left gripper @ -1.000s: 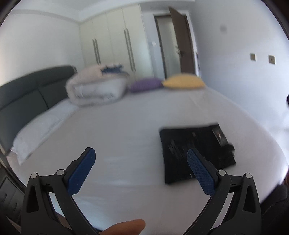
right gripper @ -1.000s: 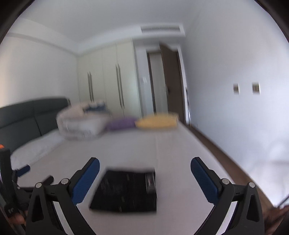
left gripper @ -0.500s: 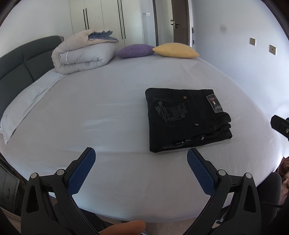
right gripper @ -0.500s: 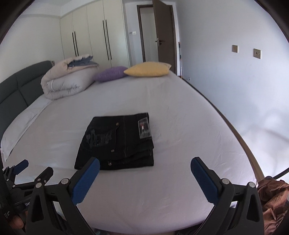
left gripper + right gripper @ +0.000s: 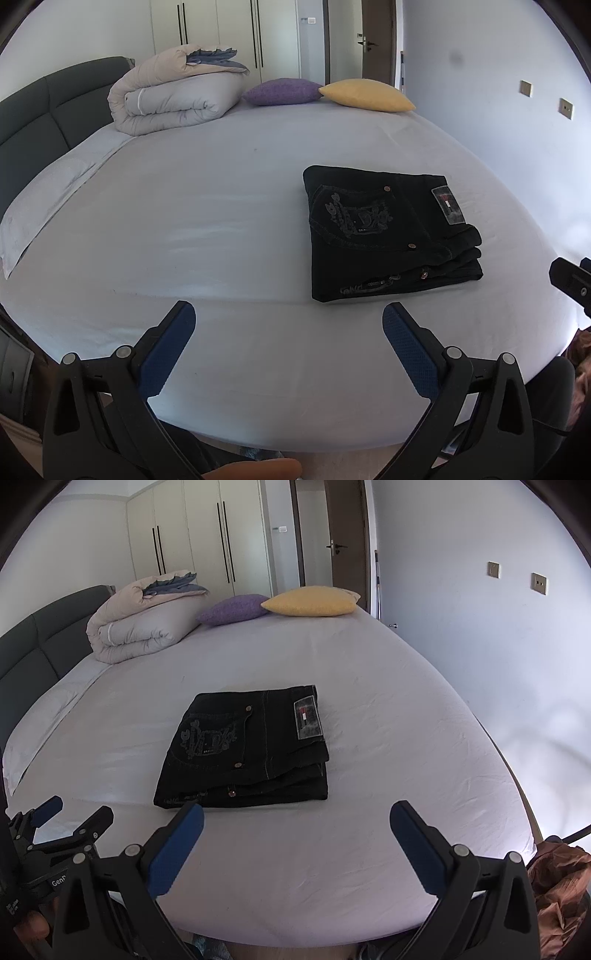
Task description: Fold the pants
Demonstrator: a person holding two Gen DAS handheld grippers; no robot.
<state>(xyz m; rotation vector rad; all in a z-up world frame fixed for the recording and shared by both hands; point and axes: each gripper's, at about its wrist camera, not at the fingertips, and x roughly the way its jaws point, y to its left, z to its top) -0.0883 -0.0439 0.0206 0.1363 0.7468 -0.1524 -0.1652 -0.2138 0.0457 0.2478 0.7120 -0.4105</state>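
Black pants (image 5: pixel 384 232) lie folded into a compact rectangle on the white bed sheet (image 5: pixel 221 206), back pocket and label up. They also show in the right wrist view (image 5: pixel 247 746). My left gripper (image 5: pixel 288 317) is open and empty, held over the near bed edge, left of and nearer than the pants. My right gripper (image 5: pixel 295 816) is open and empty, just in front of the pants' near edge, not touching. The left gripper's body (image 5: pixel 55 834) shows at the lower left of the right wrist view.
A rolled duvet (image 5: pixel 177 96), a purple pillow (image 5: pixel 280 91) and a yellow pillow (image 5: pixel 365 95) lie at the far end. A dark headboard (image 5: pixel 40 118) runs along the left. A brown cloth (image 5: pixel 557 878) lies off the bed's right corner. Wardrobes and a door stand behind.
Both cameras have tilted down and pulled back toward the bed's near edge, so the pants sit higher and clearer in view. The pants have not moved. Both grippers stayed open.
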